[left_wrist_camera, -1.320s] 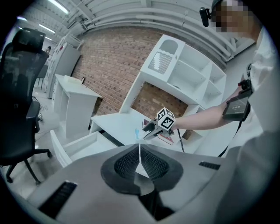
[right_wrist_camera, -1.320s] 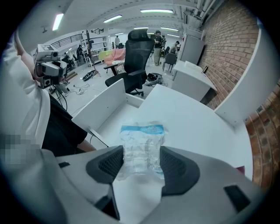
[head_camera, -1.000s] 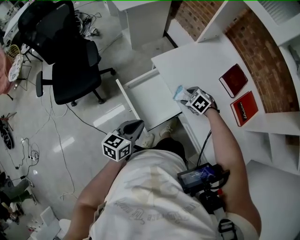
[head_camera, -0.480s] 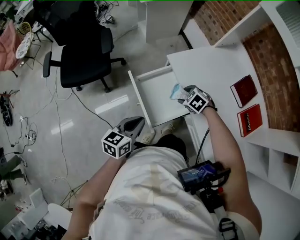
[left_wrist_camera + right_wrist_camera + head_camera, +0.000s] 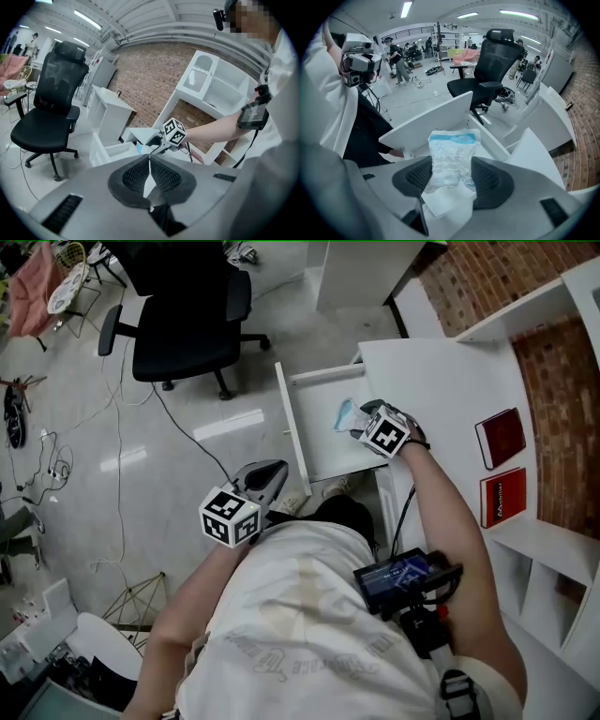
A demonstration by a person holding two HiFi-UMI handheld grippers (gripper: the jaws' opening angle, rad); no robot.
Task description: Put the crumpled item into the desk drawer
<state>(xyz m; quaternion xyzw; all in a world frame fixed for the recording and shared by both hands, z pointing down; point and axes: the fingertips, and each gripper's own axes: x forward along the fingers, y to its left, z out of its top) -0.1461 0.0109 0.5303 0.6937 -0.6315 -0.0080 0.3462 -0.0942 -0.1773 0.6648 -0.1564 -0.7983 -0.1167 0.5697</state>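
My right gripper (image 5: pixel 361 423) is shut on a crumpled white packet with blue print (image 5: pixel 345 414) and holds it over the open white desk drawer (image 5: pixel 323 454). In the right gripper view the packet (image 5: pixel 452 157) stands squeezed between the two dark pads of the right gripper (image 5: pixel 451 174), with the drawer's panel (image 5: pixel 426 119) below it. My left gripper (image 5: pixel 274 471) hangs lower left of the drawer, above the floor. Its pads meet, with nothing between them, as the left gripper view shows (image 5: pixel 150 164). That view also shows the packet (image 5: pixel 140 148) above the drawer (image 5: pixel 112 151).
The white desk top (image 5: pixel 441 381) lies right of the drawer, with two red books (image 5: pixel 500 437) (image 5: pixel 502 498) near the brick wall. A black office chair (image 5: pixel 187 320) stands on the floor beyond the drawer. Cables run across the floor at left.
My right gripper has carried the packet leftwards from the desk's edge to above the open drawer and has rolled. My left gripper has shifted a little and stays shut.
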